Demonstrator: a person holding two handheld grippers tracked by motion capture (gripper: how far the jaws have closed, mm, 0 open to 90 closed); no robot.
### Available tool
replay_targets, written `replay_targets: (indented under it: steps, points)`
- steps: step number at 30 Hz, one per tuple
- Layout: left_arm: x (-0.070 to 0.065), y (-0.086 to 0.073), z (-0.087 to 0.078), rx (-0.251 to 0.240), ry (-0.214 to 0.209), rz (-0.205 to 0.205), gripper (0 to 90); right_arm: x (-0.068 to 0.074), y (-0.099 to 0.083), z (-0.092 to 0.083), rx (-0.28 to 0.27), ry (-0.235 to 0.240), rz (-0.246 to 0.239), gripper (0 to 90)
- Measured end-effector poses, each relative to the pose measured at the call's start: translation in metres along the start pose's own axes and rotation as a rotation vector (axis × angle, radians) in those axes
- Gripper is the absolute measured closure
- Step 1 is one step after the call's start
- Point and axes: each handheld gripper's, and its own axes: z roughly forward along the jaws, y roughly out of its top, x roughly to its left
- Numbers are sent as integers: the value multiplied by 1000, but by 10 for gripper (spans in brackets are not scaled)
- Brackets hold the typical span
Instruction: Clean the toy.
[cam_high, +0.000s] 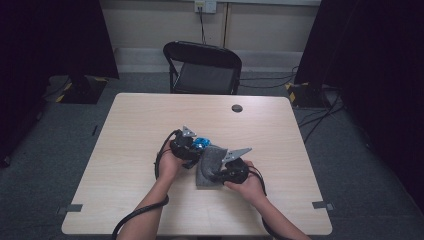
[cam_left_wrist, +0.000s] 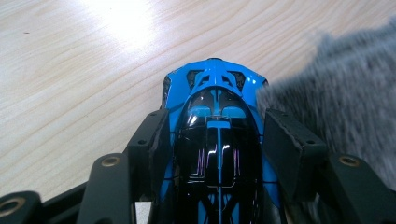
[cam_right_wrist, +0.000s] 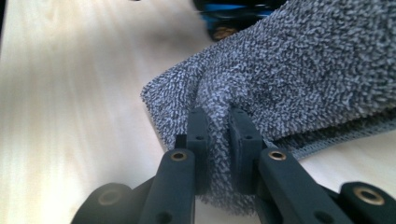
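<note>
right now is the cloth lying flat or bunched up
Bunched up. The right gripper pinches a raised fold of the grey cloth, lifting it off the table toward the toy car.

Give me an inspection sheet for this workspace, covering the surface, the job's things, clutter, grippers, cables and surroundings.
Surface: light wooden table with a dark round cap near its far edge.
Job's things: blue and black toy car; grey towel lying partly against the car's side.
Clutter: nothing seen.
Grippers: left gripper shut on the toy car, pads at its flanks; right gripper shut on a pinched fold of the grey towel.
Cables: a black cable trails from the left gripper along the forearm; floor cables lie at the right.
Surroundings: black folding chair behind the table, dark curtains, grey carpet.
</note>
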Motion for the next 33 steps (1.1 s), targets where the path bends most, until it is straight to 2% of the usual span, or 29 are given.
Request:
replay_targets:
  steps: [6,13,17,21,24,27,29,33]
  points:
    - [0,0,0,0,1,-1,425,18,2,8,15,60,-34,805]
    - [0,0,-1,3,4,-4,428,32,2,10,35,107,-75,805]
    - [0,0,-1,2,1,-20,430,39,1,8,47,133,-102,804]
    - [0,1,-1,14,9,-25,429,45,-2,-1,66,137,-139,801]
    - [0,2,-2,9,2,-45,411,43,-6,-15,71,129,-161,799]
    - [-2,5,-7,-19,-2,-39,400,36,-14,-29,62,122,-159,796]
    - [-5,9,-11,-30,0,-26,393,30,-19,-37,64,116,-159,792]
    - [-15,15,-19,-38,-25,25,393,19,-26,-47,71,101,-173,764]
